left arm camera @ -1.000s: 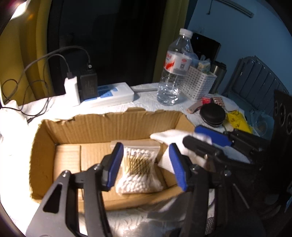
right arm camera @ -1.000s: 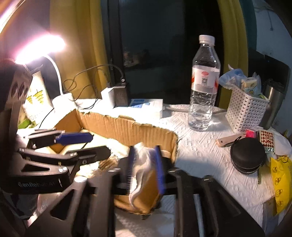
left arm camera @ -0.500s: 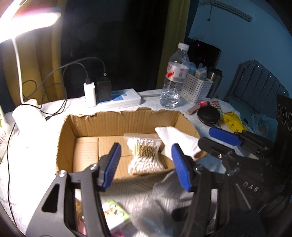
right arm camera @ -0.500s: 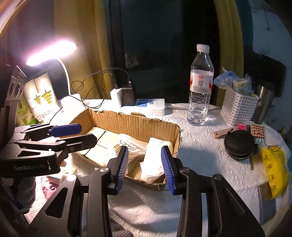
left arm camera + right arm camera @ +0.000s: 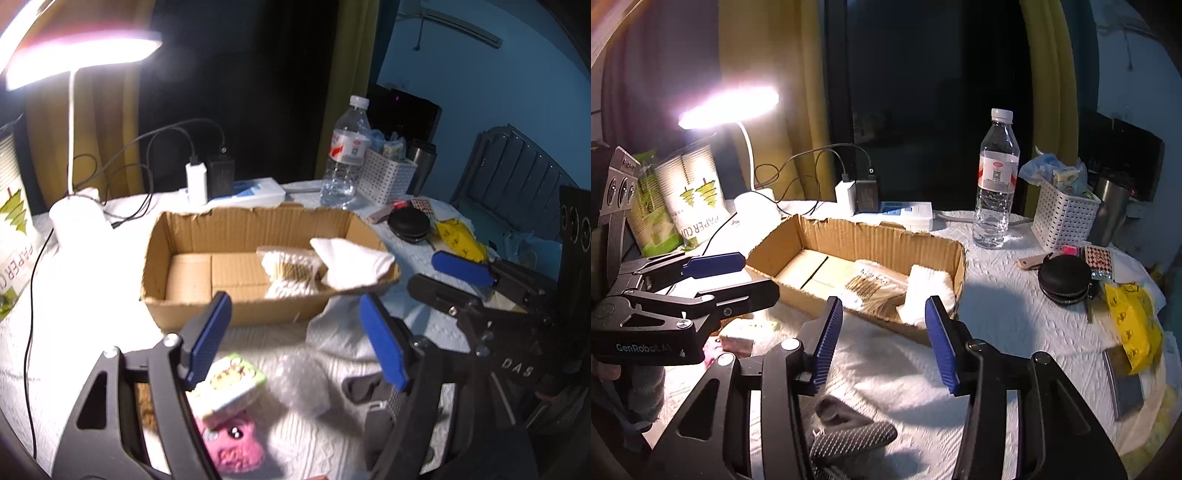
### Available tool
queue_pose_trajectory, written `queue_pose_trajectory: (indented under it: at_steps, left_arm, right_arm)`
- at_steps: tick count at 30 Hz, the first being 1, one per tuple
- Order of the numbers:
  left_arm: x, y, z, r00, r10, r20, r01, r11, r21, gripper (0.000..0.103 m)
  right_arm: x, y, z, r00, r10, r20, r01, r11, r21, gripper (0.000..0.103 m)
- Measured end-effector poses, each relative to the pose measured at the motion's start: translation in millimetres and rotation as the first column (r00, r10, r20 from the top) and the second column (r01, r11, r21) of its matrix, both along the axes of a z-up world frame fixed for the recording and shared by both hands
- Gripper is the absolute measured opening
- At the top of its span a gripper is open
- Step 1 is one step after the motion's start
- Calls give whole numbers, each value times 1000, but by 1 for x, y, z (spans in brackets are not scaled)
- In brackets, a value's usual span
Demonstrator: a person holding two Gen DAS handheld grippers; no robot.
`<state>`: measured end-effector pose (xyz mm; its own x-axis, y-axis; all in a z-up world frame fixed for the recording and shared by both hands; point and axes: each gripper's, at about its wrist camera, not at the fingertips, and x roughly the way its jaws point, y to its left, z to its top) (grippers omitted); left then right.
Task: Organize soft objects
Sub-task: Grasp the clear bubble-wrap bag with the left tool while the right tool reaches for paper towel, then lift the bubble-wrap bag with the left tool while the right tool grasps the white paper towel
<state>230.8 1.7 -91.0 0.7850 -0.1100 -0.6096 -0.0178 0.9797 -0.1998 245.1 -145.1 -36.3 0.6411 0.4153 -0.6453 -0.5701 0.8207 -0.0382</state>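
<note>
An open cardboard box sits mid-table. Inside at its right end lie a bag of cotton swabs and a folded white cloth draped against the right wall. My left gripper is open and empty, held above the table in front of the box; it also shows in the right wrist view. My right gripper is open and empty, in front of the box's right end. Below the left gripper lie a green-edged packet, a pink soft toy and clear bubble wrap.
A lit desk lamp stands back left beside paper cup packs. A power strip with chargers, a water bottle, a white basket, a black round case and a yellow bag are behind and right. A dark sock lies near.
My right gripper let go of the white cloth into the box, opened and pulled back. My left gripper also drew back and up from the box, bringing the toy and packet into view.
</note>
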Motion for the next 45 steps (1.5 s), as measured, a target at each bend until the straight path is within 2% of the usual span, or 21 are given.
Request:
queue_pose_trajectory:
  at_steps: [10,14,16,27,28,29,34,37,40,41,42,44,45]
  left_arm:
    - [-19,-3,-27,998,-2,-57,1,1000,-5,75]
    - [-20,-2,-34,997,1,-72,-2,1000,-14,75]
    - [-21,-4,-36,997,-6,-72,5,1000,-20,75]
    - [-3,-27,-54,991,-61,-120,67,997,40,74]
    - [-1,-28,-55,990,-63,-125,69,997,43,72]
    - [1,-29,-57,989,-65,-131,71,996,46,65]
    - [6,-34,-65,982,-76,-173,89,993,72,44]
    - [7,-36,-68,982,-73,-176,90,992,86,41]
    - [5,-36,-66,982,-77,-172,91,993,79,40]
    - [4,-37,-65,982,-80,-170,94,993,76,39]
    - [2,-37,-63,983,-84,-165,97,992,75,39]
    - [-1,-38,-59,985,-87,-152,99,993,71,39]
    - [-4,-37,-56,986,-88,-142,99,993,67,39]
  right_arm:
    - [-12,-11,-18,999,-19,-38,19,1000,-10,52]
    - [-11,-16,-26,998,-29,-54,28,1000,-12,59]
    - [-9,-18,-29,997,-35,-61,35,999,-10,59]
    - [19,-37,-56,988,-83,-133,84,996,3,60]
    - [22,-38,-59,986,-85,-144,87,996,7,60]
    - [27,-39,-63,983,-86,-162,89,996,12,60]
    - [41,-37,-83,965,-64,-256,76,996,36,60]
    - [45,-31,-93,954,-57,-293,64,998,12,60]
    - [44,-25,-94,957,-47,-286,44,999,-17,59]
    - [42,-23,-94,959,-48,-279,41,999,-28,55]
    - [41,-21,-94,961,-41,-275,33,999,-35,34]
    - [39,-18,-95,962,-39,-272,26,998,-51,11]
    - [38,-18,-95,963,-43,-266,28,998,-57,10]
